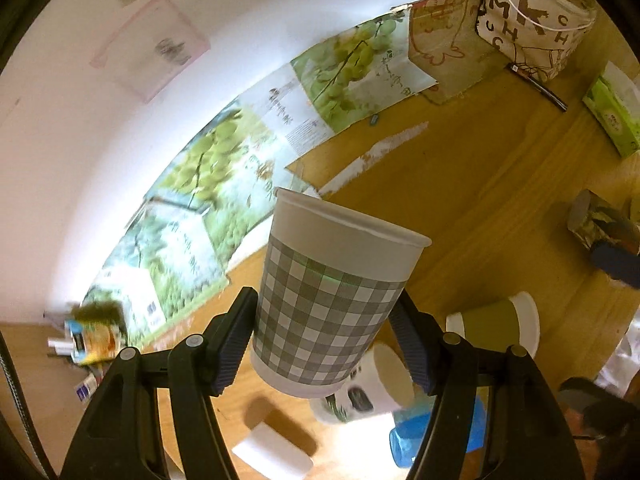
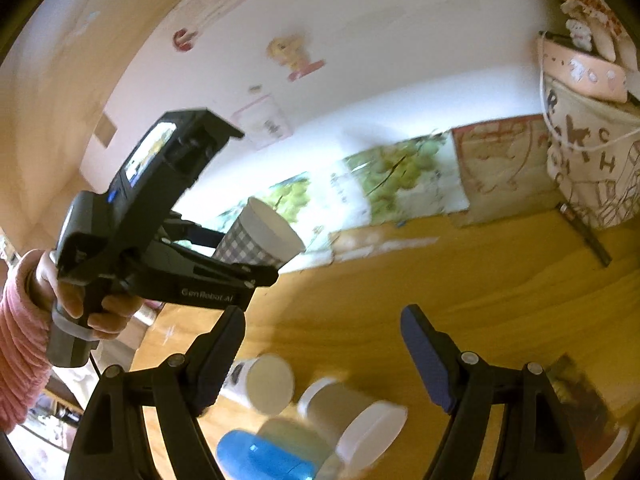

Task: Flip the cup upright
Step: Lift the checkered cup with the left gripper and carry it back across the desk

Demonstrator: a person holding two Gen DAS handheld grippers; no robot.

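Observation:
My left gripper (image 1: pixel 324 320) is shut on a grey-and-white checked paper cup (image 1: pixel 328 304), held above the wooden table with its rim up and tilted. The right wrist view shows that cup (image 2: pixel 260 240) in the left gripper, held in a hand at the left. My right gripper (image 2: pixel 324 340) is open and empty above the table. Below it lie other cups: a white printed cup (image 2: pixel 264 384), a green-sided cup on its side (image 2: pixel 352 416) and a blue plastic cup (image 2: pixel 264 456). These also show in the left wrist view: white cup (image 1: pixel 368 392), green cup (image 1: pixel 496 324), blue cup (image 1: pixel 432 432).
A wooden table (image 1: pixel 480 200) runs to a white wall lined with grape-print cardboard (image 1: pixel 344 64). A lettered fabric bag (image 1: pixel 528 16) stands at the back right, a green tissue box (image 1: pixel 612 116) beside it, and a white block (image 1: pixel 272 452) lies near the front.

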